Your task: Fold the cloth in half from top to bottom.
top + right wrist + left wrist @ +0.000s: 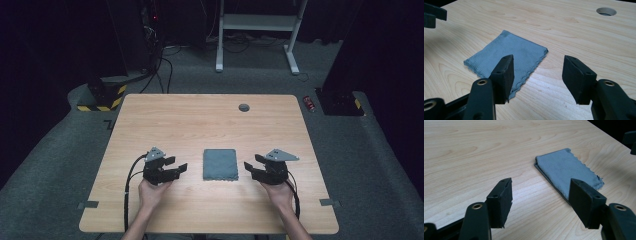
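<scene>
Left gripper (181,167) and right gripper (250,167), jaws apart, pointing inward, forearms low.

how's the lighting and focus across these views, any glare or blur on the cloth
High view: the light wooden table is evenly lit, the surroundings dark; the folded grey cloth is small and soft. Left gripper view: cloth weave sharp, no glare, near jaws slightly soft. Right gripper view: cloth crisp, with a faint shadow at the table's upper left.

You have bare bench (200,122) on every side of the folded grey cloth (220,164). It lies flat between your left tool (181,167) and right tool (248,169), each just beside it, nothing between.
</scene>
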The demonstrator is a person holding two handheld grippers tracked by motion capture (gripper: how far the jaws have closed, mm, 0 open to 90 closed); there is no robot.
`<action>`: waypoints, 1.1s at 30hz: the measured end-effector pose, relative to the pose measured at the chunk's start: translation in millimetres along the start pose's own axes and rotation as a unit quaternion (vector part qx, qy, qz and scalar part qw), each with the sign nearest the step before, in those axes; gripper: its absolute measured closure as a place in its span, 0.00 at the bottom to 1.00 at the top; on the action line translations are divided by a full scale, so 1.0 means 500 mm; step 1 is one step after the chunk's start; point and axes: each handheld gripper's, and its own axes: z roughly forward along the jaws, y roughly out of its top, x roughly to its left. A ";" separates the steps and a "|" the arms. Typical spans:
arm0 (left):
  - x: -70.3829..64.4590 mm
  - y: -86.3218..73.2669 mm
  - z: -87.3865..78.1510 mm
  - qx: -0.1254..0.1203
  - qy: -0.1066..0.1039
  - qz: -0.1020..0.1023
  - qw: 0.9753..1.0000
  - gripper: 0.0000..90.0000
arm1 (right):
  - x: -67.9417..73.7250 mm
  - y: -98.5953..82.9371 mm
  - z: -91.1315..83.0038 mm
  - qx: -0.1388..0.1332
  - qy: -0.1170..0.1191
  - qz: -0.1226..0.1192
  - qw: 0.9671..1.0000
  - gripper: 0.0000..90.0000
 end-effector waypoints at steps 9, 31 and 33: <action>0.010 -0.009 -0.014 -0.004 0.002 -0.003 1.000 0.40 | 0.000 -0.013 -0.014 -0.010 -0.008 0.001 1.000 0.47; 0.025 -0.031 -0.052 -0.022 0.015 -0.021 0.999 0.36 | -0.009 -0.036 -0.042 -0.025 -0.018 0.014 0.999 0.48; 0.024 -0.033 -0.054 -0.020 0.020 -0.017 0.999 0.36 | -0.010 -0.040 -0.044 -0.025 -0.019 0.017 0.999 0.48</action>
